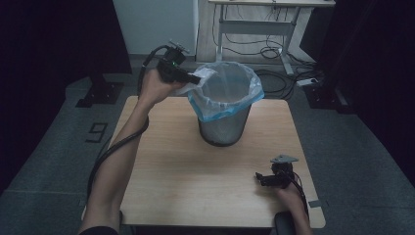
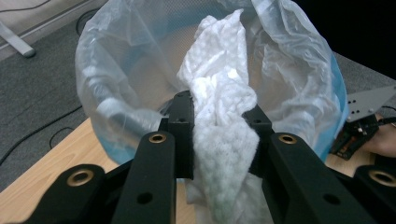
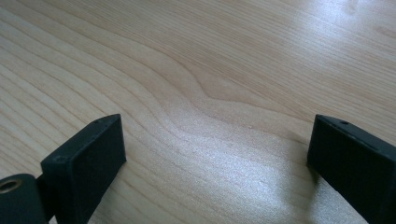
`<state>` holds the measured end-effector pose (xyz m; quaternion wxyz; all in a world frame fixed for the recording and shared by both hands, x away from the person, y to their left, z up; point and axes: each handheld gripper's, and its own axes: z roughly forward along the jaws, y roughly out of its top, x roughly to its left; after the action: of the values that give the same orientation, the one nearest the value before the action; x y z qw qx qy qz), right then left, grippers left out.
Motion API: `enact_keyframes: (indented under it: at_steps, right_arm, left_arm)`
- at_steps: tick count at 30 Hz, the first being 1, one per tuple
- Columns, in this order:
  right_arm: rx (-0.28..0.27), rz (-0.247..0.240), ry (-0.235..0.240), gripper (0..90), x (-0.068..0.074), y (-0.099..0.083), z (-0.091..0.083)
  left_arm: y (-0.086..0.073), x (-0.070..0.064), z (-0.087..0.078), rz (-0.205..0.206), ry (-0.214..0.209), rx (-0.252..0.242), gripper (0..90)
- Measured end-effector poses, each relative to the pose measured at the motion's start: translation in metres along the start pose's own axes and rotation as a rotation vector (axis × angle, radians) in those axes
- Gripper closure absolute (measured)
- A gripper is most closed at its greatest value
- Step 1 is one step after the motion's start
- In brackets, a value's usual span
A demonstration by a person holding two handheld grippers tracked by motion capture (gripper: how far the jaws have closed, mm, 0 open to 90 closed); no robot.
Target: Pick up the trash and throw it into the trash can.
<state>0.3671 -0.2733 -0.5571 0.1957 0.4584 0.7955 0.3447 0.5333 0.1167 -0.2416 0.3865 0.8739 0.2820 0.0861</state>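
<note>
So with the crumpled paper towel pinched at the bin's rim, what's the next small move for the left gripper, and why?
Probably open the left gripper and let go. Its jaws clamp the crumpled white paper towel right at the rim of the lined waste bin, and the towel's free end already hangs over the bag's opening, so it should drop inside. The right gripper rests open, low over the table.

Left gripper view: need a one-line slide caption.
Left gripper shut on a crumpled paper towel, held at the rim of the bag-lined bin.
</note>
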Motion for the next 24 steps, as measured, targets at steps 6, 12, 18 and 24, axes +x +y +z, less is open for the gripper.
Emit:
enact_keyframes:
  at_steps: [6, 12, 18, 24]
  right_arm:
    - [0.000, -0.002, 0.003, 3.5, 0.000, 0.000, 0.000]
    - [0.000, -0.005, 0.005, 3.5, 0.000, 0.000, 0.000]
    - [0.000, -0.007, 0.007, 3.2, 0.000, 0.000, 0.001]
    - [0.001, -0.010, 0.010, 3.1, 0.000, 0.000, 0.001]
  left_arm:
    - [0.011, 0.000, 0.014, -0.002, -0.001, -0.011, 71.7]
    - [0.019, -0.002, 0.032, -0.006, 0.000, -0.021, 71.6]
    - [0.027, -0.004, 0.050, -0.004, 0.001, -0.018, 71.5]
    - [0.031, -0.005, 0.069, -0.007, 0.004, -0.031, 71.2]
